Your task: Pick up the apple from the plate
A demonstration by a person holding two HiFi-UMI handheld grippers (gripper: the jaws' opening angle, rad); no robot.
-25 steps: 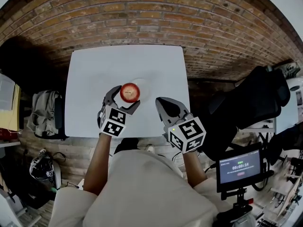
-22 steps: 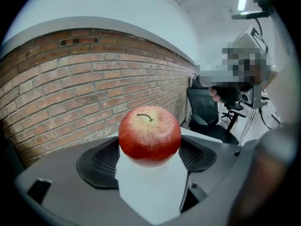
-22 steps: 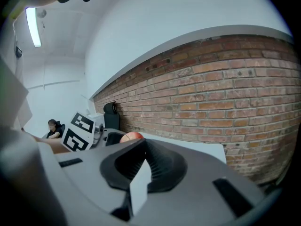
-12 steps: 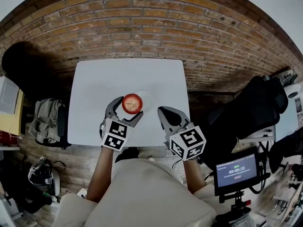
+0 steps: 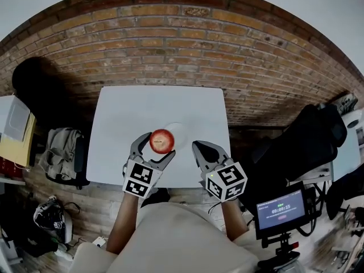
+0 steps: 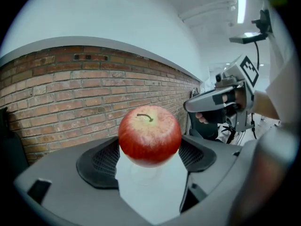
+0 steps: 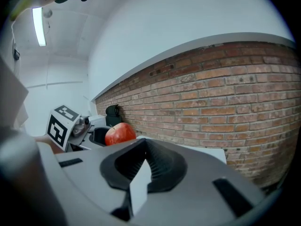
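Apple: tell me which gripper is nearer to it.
Left. The left gripper holds the apple between its jaws; the right gripper, shut and empty, hovers apart from it, off to its right.

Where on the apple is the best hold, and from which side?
Across its widest middle, from the near side, stem up: the apple is round, so the bulge seats in the padded fingers. The left gripper holds it so.
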